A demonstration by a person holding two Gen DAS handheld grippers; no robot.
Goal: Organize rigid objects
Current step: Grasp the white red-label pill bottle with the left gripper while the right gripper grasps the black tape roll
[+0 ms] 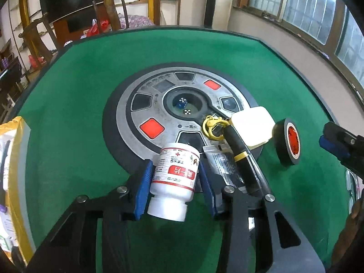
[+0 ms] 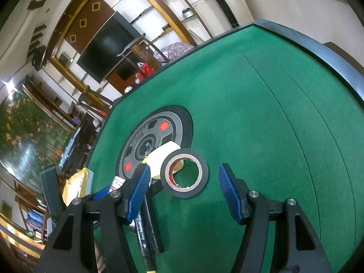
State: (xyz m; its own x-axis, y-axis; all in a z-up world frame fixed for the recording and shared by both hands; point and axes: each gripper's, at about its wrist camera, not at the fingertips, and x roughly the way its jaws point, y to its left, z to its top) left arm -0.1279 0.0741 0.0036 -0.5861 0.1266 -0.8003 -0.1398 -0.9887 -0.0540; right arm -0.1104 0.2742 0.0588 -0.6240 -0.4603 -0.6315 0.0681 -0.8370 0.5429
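Note:
A white pill bottle (image 1: 174, 177) with a red label lies on the green table, cap toward the camera, and my left gripper (image 1: 175, 166) is shut on it, both blue pads against its sides. To the right a black tape roll (image 1: 287, 144) with a red core stands on its edge. In the right wrist view my right gripper (image 2: 184, 170) is open with nothing in it, and the tape roll (image 2: 184, 173) stands just ahead between its fingertips, untouched. A black pen (image 1: 238, 152) with a yellow band, a yellow key ring (image 1: 212, 127) and a cream box (image 1: 252, 127) lie beside the bottle.
The round grey console (image 1: 145, 104) with red buttons and dice sits in the middle of the green felt table (image 1: 79, 91). A flat clear packet (image 1: 219, 161) lies under the pen. A yellow bag (image 1: 13, 159) is at the left edge. Chairs and shelves stand behind the table.

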